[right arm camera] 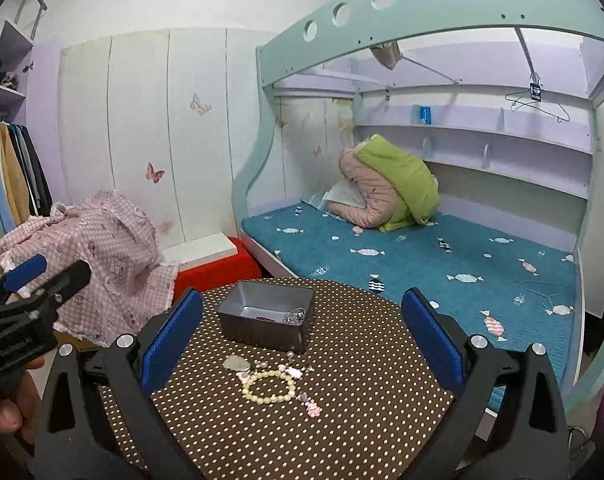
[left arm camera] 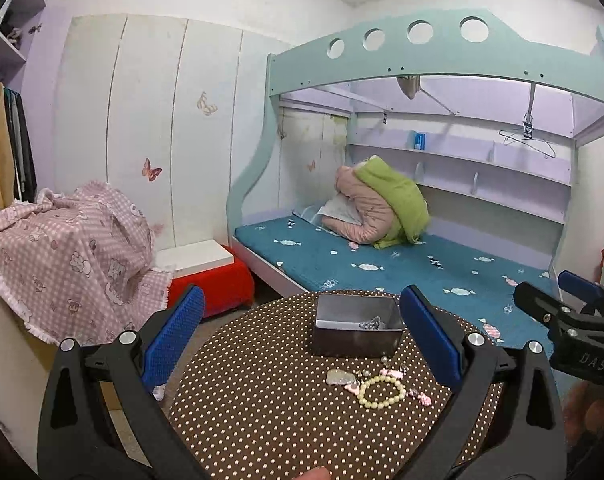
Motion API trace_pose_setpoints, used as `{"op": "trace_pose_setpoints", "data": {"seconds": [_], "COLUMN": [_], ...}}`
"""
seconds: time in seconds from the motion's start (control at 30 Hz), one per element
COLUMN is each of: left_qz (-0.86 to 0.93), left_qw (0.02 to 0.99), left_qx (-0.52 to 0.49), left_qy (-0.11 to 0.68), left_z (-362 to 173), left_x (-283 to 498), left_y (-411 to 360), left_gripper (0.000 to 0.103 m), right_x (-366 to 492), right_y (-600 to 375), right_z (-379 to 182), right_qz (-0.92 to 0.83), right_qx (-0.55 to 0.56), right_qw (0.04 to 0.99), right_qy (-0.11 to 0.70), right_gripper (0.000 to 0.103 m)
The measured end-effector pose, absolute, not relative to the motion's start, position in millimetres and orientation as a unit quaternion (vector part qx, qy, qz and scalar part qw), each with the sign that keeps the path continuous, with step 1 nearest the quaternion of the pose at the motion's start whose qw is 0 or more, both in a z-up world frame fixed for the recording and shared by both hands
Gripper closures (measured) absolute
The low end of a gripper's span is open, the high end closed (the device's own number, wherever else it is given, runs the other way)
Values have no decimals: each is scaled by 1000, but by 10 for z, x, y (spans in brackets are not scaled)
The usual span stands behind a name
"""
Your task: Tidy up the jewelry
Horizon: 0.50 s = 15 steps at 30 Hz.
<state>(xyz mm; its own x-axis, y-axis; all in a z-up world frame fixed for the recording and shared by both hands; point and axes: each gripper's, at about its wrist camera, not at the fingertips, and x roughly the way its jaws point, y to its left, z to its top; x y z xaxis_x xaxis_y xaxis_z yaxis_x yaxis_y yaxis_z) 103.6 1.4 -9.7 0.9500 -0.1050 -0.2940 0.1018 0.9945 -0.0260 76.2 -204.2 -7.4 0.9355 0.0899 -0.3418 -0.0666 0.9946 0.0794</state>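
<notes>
A grey metal tin (left arm camera: 357,331) (right arm camera: 267,319) stands on the round brown polka-dot table (left arm camera: 261,400) (right arm camera: 362,360), with a silver piece and dark red beads inside. In front of it lie a pale bead bracelet (left arm camera: 381,391) (right arm camera: 268,387), a grey-white flat piece (left arm camera: 340,377) (right arm camera: 236,363), pink charms (left arm camera: 421,397) (right arm camera: 313,407) and small earrings. My left gripper (left arm camera: 302,336) is open above the table, with nothing between its blue pads. My right gripper (right arm camera: 302,336) is also open and empty, hovering over the jewelry; its tip shows in the left wrist view (left arm camera: 558,300).
Behind the table are a bunk bed with a blue mattress (left arm camera: 402,260) (right arm camera: 422,248) and folded bedding (left arm camera: 382,204). A pink checked cloth (left arm camera: 69,256) (right arm camera: 109,248) covers furniture on the left, beside a red stool (left arm camera: 213,284). Clothes hang far left.
</notes>
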Motion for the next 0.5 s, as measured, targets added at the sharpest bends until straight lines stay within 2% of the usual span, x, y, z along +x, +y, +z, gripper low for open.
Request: {"op": "trace_pose_setpoints", "data": {"seconds": [0.5], "left_qz": [-42], "left_qw": [989], "left_qx": [-35], "left_qy": [139], "left_z": [-158], "left_x": [678], "left_y": [226], "left_gripper": [5], "right_x": [430], "right_y": [-2007], "right_z": [12], "right_qz": [39], "right_qx": [31], "right_qw": [988], "right_qy": [144], "right_gripper": [7]}}
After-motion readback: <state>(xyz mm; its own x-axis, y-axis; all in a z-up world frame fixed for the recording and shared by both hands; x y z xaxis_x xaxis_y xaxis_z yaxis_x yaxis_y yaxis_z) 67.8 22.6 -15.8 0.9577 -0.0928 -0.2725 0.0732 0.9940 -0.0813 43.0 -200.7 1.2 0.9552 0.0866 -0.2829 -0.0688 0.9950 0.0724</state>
